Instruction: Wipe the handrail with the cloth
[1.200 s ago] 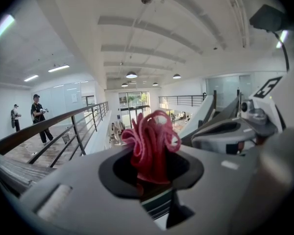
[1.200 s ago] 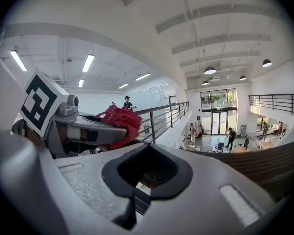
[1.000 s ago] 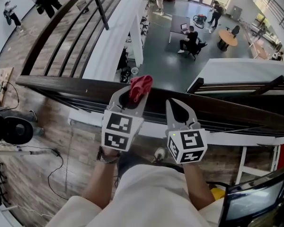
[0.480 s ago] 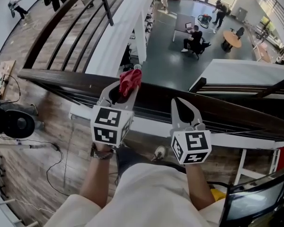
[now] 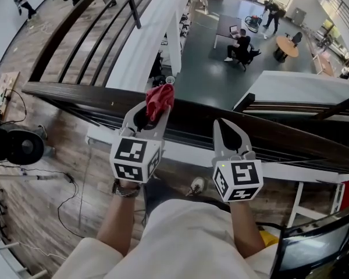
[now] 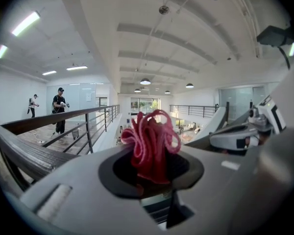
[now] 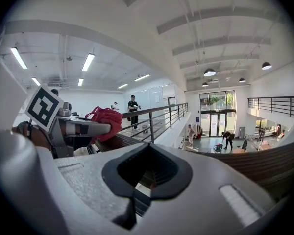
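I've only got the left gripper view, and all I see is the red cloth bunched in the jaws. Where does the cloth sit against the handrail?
Observer: In the head view, the cloth in the left gripper lies over the far edge of the handrail. I cannot tell whether it touches.
Operator: What is the right gripper holding?
Observer: Nothing. The right gripper view shows the right gripper with its jaws shut and empty.
Operator: Where is it along the rail?
Observer: In the head view it lies over the handrail, to the right of the left gripper and apart from it.
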Tool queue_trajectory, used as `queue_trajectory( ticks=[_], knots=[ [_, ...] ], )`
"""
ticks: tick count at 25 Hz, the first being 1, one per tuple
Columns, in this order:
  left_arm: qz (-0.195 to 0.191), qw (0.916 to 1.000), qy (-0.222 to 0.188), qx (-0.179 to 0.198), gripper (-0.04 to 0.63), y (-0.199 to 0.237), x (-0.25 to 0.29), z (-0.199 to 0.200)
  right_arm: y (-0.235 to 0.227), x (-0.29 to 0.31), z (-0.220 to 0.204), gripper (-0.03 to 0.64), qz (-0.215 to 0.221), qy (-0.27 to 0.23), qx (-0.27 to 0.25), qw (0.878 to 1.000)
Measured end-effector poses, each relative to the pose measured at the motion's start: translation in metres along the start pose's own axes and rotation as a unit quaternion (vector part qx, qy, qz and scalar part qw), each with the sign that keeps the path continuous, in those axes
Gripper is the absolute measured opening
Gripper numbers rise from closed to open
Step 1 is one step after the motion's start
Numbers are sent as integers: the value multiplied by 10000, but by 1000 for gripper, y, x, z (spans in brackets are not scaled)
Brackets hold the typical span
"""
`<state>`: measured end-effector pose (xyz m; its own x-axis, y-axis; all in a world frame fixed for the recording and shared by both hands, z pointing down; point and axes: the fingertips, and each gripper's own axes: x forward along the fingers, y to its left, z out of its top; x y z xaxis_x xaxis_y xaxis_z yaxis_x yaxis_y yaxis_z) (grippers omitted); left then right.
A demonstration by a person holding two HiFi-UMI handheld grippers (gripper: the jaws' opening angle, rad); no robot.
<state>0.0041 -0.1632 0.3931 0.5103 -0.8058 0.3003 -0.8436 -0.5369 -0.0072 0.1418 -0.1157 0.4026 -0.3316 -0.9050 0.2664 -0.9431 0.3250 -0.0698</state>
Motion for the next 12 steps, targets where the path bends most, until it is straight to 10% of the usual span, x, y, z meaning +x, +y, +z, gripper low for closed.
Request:
queue_trajectory(
  ticks=[12],
  knots=[
    [3, 10000, -42, -90, 129, -12, -18, -13, -3, 0, 3, 3, 0, 0, 7, 10000]
  ],
)
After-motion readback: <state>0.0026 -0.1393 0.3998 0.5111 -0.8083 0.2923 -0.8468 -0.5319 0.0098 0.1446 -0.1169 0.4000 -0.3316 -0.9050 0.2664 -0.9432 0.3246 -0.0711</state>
